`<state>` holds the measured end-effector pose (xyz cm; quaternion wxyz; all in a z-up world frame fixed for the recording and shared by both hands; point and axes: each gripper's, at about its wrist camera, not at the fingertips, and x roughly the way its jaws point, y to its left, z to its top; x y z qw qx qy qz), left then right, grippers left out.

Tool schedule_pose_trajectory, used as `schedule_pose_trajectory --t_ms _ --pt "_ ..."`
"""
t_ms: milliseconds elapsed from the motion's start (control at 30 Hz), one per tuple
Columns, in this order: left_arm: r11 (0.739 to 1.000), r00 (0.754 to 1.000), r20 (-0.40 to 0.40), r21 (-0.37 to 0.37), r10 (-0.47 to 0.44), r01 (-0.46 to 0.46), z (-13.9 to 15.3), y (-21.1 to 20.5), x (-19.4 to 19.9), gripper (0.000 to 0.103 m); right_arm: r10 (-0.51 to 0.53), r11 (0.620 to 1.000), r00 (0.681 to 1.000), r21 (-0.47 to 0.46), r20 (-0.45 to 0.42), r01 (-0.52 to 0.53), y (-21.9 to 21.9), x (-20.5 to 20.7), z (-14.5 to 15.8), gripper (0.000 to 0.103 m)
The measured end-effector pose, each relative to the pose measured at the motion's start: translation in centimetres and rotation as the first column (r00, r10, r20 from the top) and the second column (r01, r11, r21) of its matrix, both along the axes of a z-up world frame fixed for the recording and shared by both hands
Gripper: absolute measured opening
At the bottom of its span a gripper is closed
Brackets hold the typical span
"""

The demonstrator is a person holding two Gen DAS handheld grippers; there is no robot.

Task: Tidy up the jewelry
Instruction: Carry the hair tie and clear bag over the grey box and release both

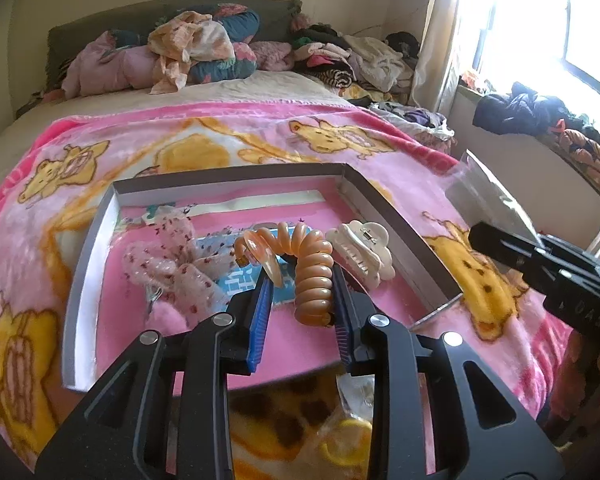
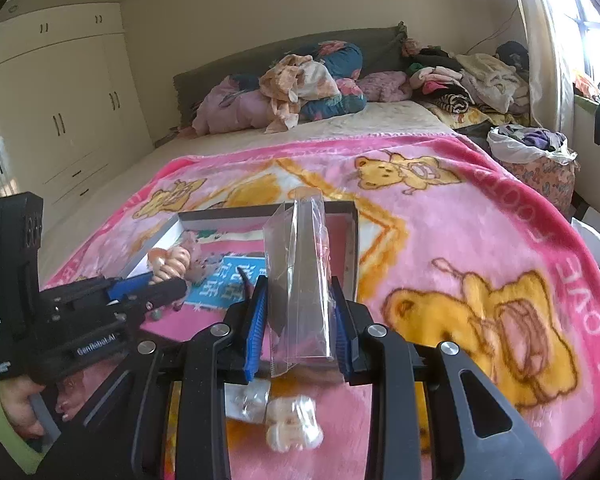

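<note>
A shallow box [image 1: 96, 240] with a pink floor lies on the pink bear blanket. My left gripper [image 1: 300, 280] is shut on an orange spiral hair tie [image 1: 312, 276] and holds it just above the box floor. In the box lie a sheer dotted bow [image 1: 172, 268] and a cream claw clip [image 1: 360, 252]. My right gripper [image 2: 300, 304] is shut on a clear plastic bag [image 2: 300, 272], held upright over the box's right side [image 2: 356, 240]. The left gripper also shows in the right wrist view [image 2: 156, 284], at the left over the box.
A small clear bag [image 2: 248, 400] and a cream claw clip [image 2: 292, 428] lie on the blanket below my right gripper. A packet with a yellow piece [image 1: 348, 440] lies below my left gripper. Heaped clothes [image 1: 204, 48] cover the bed's far end. Wardrobes [image 2: 60, 112] stand at the left.
</note>
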<state>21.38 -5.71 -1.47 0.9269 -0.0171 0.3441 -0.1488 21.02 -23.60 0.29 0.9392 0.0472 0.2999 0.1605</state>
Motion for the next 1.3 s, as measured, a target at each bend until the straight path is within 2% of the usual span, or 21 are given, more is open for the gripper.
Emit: schedule_pose_trajectory --t_ms 333,600,833,1300 --pt "1.0 0.999 -0.047 0.019 0.005 -0.004 -1.6 -0.8 2.1 0.022 -0.041 0.999 0.999 -0.024 0.0 0.041 0.1 3.1 -0.1 0.028" --pt "0.999 0.998 -0.068 0.037 0.011 -0.008 -2.8 -1.2 2.9 0.023 -0.093 0.995 0.995 -0.042 -0.048 0.091 0.2 5.7 -2.2 0.028" --pt "0.998 0.997 -0.078 0.055 0.018 -0.014 -3.4 -1.1 3.2 0.023 -0.106 0.987 0.993 -0.13 -0.05 0.099 1.2 6.4 -4.2 0.028" --pt "0.998 0.994 -0.096 0.054 0.042 -0.037 -4.4 -0.4 3.3 0.025 -0.111 0.987 0.992 -0.121 -0.066 0.102 1.2 6.5 -5.5 0.032"
